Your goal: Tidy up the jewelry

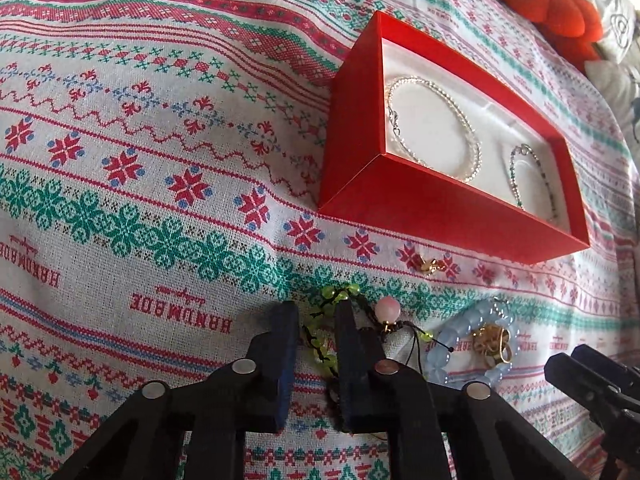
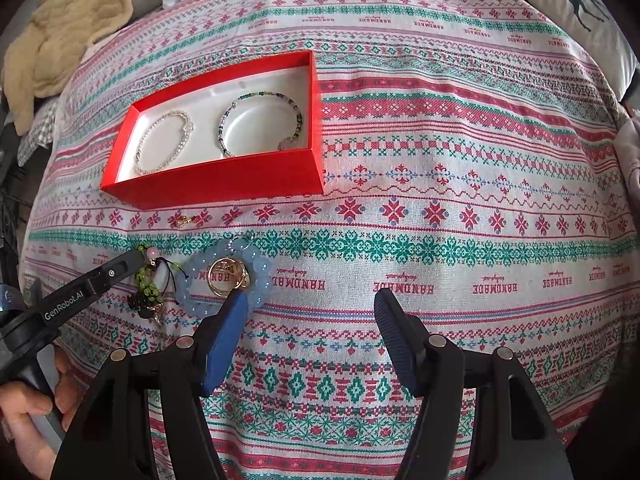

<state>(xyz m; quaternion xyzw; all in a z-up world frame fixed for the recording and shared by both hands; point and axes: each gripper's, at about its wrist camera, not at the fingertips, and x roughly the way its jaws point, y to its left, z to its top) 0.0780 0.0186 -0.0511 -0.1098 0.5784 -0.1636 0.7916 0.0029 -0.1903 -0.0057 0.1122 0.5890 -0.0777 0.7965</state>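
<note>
Patterned cloth (image 2: pixel 440 184) covers the whole surface. Red box (image 2: pixel 224 188) w/ white lining sits at 10 o'clock in the right wrist view and 2 o'clock in the left; inside lie a clear bead bracelet (image 2: pixel 164 140) and a dark green bead bracelet (image 2: pixel 260 124). Loose jewelry lies on the cloth at the box's 6 o'clock: pale blue bead bracelet (image 2: pixel 224 276) w/ gold rings (image 2: pixel 226 276) inside its loop, green bead bracelet (image 1: pixel 320 340) w/ a pink bead, and a small gold clasp (image 1: pixel 432 266).

Left gripper (image 1: pixel 318 320): jaws nearly shut, green beads and cord between the pads. Right gripper (image 2: pixel 308 308): jaws wide apart, holding nothing.

Only the right view shows the hand (image 2: pixel 28 412) on the left tool, plus soft toys at 12. Dark tassel below the green beads is hard to make out.
</note>
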